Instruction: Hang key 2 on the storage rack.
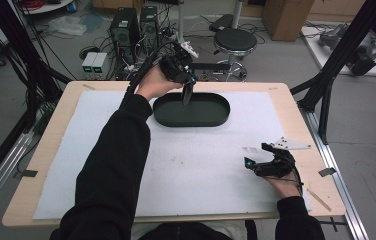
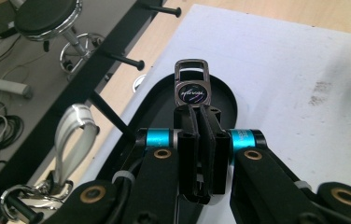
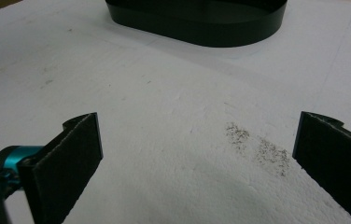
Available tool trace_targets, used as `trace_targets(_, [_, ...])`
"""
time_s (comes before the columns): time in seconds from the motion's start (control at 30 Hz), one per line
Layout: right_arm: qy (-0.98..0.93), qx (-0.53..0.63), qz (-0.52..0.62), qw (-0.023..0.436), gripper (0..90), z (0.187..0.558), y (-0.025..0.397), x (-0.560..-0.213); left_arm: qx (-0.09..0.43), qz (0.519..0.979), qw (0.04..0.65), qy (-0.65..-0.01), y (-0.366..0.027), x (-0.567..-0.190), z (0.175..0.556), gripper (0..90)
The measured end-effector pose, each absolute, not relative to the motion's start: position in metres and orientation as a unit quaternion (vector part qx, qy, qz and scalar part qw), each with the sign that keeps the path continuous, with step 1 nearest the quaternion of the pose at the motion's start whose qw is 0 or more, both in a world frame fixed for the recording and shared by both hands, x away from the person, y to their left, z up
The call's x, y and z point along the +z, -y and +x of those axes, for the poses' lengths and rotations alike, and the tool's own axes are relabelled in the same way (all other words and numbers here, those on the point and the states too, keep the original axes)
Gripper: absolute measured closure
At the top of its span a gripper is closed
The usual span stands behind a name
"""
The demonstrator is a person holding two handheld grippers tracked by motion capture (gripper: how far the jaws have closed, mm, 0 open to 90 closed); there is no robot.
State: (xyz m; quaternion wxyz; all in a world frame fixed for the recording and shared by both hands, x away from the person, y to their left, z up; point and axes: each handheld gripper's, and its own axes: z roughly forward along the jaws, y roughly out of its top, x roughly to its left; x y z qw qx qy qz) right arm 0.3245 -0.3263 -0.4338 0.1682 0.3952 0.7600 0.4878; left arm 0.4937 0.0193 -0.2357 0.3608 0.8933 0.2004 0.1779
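Over the black oval plastic tray [image 1: 176, 119], the left tool [image 2: 200, 122] pinches a small metal key fob [image 2: 192, 87] not yet released, while the right tool [image 3: 197, 154] rests spread on the desk [image 1: 66, 111].

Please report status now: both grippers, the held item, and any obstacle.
Left gripper shut on metal key fob, above black oval tray. Right gripper open, empty, low over white foam mat. No obstacle seen near tray.

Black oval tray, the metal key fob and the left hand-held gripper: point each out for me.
Black oval tray [image 1: 211, 120]: high view, front wall.
Metal key fob [image 2: 192, 91]: left gripper view, round dark emblem.
Left hand-held gripper [image 2: 200, 119]: left gripper view, between the jaw tips.
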Motion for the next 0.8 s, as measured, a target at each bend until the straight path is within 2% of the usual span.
trace_targets(0.43, [-0.756,0.496,0.394,0.165,0.7,0.324,0.327,-0.433,0.193,0.880,0.371,-0.226,-0.011,-0.245,0.513,85.6])
trace_targets(0.8, [-0.754,0.498,0.396,0.162,0.7,0.323,0.328,-0.432,0.203,0.884,0.347,-0.238,-0.001,-0.258,0.521,85.6])
